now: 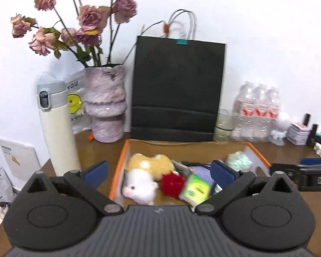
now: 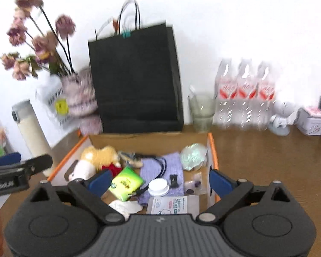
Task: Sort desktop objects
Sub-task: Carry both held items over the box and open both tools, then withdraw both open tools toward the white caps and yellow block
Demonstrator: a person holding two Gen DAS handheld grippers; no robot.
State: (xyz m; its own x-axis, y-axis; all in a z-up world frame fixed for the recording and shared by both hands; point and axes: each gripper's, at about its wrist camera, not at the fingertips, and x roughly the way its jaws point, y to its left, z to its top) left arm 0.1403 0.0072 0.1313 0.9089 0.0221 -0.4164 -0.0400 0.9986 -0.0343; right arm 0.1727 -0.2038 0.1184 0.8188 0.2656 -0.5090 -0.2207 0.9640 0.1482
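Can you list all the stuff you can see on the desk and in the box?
box: one, orange-edged cardboard, desk middle
plush toys: two, yellow and white, box's left
tissue pack: one, green, in box
cloth: one, purple, in box
paper bag: one, black, behind box
vase: one, pink, dried roses, left of bag
flask: one, cream, far left
water bottles: three, clear, right of bag
left claw: open, empty
right claw: open, empty
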